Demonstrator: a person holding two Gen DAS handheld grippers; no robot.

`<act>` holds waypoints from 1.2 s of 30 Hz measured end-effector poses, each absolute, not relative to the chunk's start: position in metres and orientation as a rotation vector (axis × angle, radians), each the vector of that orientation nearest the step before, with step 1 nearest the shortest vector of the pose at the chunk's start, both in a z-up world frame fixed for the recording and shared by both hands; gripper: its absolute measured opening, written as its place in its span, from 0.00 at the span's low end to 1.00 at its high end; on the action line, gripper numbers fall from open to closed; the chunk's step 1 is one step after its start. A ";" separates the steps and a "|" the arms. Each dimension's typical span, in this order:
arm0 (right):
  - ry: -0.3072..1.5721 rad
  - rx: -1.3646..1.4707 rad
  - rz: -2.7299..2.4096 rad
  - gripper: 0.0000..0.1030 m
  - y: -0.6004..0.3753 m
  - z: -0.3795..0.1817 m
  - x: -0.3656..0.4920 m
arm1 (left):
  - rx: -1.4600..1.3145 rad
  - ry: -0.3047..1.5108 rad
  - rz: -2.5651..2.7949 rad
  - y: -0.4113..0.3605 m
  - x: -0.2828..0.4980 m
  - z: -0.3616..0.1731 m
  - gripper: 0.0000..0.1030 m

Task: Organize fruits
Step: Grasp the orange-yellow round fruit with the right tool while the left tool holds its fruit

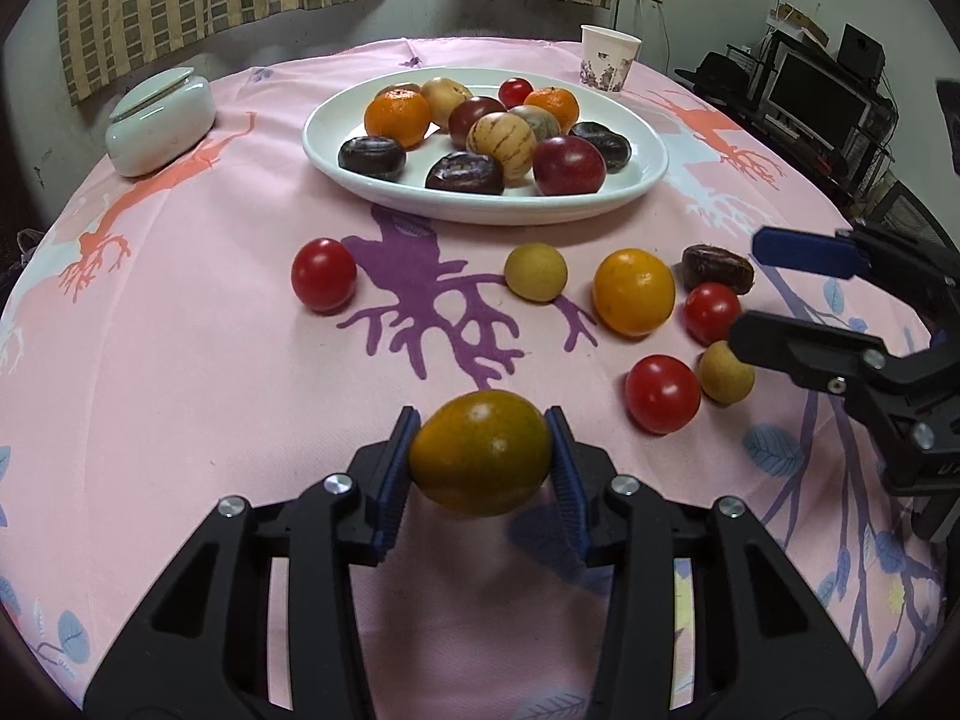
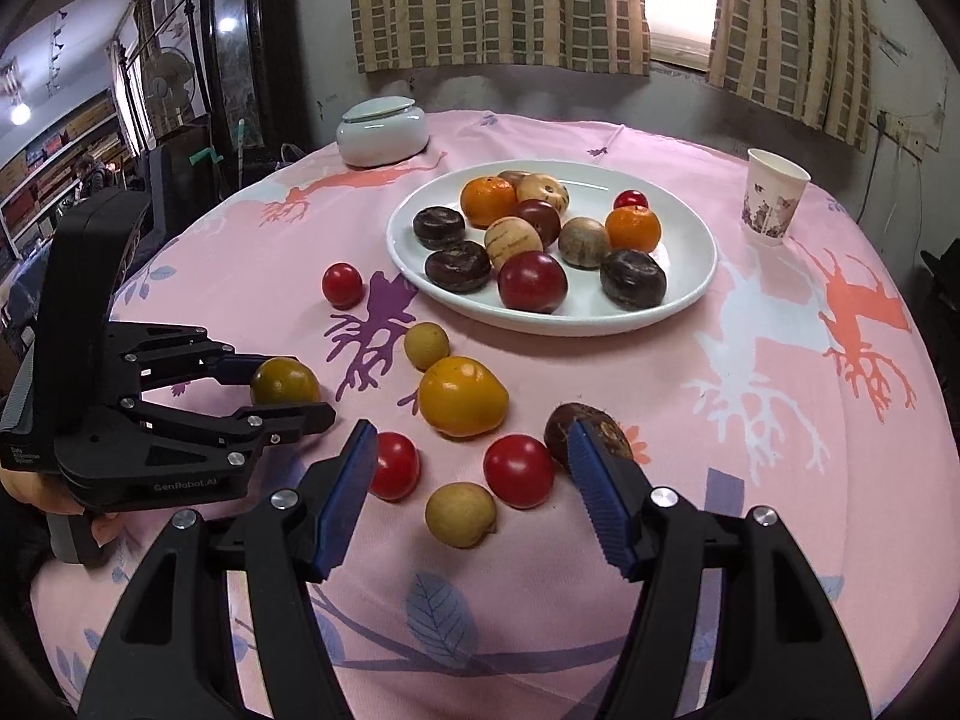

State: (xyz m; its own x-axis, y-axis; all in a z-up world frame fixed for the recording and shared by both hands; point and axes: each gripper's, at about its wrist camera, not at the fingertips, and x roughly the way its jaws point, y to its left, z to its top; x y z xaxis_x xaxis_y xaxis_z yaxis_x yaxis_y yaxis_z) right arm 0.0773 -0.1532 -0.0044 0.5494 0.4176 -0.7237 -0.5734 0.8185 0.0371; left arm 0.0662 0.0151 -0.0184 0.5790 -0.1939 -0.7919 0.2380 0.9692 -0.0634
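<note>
The left gripper [image 1: 480, 459], at lower centre of the frame, clamps a greenish-orange fruit [image 1: 480, 461] between its blue pads, clear of the pink tablecloth [image 1: 180, 360]. The white plate [image 1: 336, 147] of mixed fruit occupies upper centre. The right gripper [image 1: 747, 294] enters from the right edge, jaws apart, near loose fruits.
</note>
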 end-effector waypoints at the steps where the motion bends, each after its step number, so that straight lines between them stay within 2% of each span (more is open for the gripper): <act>1: 0.800 -0.233 0.587 0.64 -0.148 -0.005 0.080 | 0.059 0.913 -0.253 0.014 0.066 -0.019 0.42; 14: 0.912 -0.346 0.542 0.63 -0.109 -0.036 0.121 | 0.076 0.889 -0.260 0.011 0.064 -0.022 0.43; 17: 0.917 -0.364 0.552 0.42 -0.106 -0.040 0.123 | 0.076 0.890 -0.260 0.011 0.064 -0.022 0.43; 27: 0.908 -0.314 0.531 0.42 -0.117 -0.036 0.117 | 0.093 0.895 -0.281 0.007 0.064 -0.024 0.55; 34: 0.873 -0.242 0.523 0.42 -0.135 -0.024 0.108 | 0.096 0.894 -0.272 0.006 0.063 -0.024 0.54; 36: 0.866 -0.216 0.525 0.42 -0.140 -0.022 0.106 | 0.102 0.893 -0.251 0.007 0.062 -0.023 0.45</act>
State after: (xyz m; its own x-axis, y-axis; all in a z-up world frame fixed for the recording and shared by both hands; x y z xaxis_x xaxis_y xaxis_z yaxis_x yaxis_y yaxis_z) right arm 0.1063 -0.1401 -0.0224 0.5316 0.3509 -0.7709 -0.5215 0.8528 0.0286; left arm 0.0621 0.0066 -0.0229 0.6002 -0.1739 -0.7807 0.2589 0.9658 -0.0161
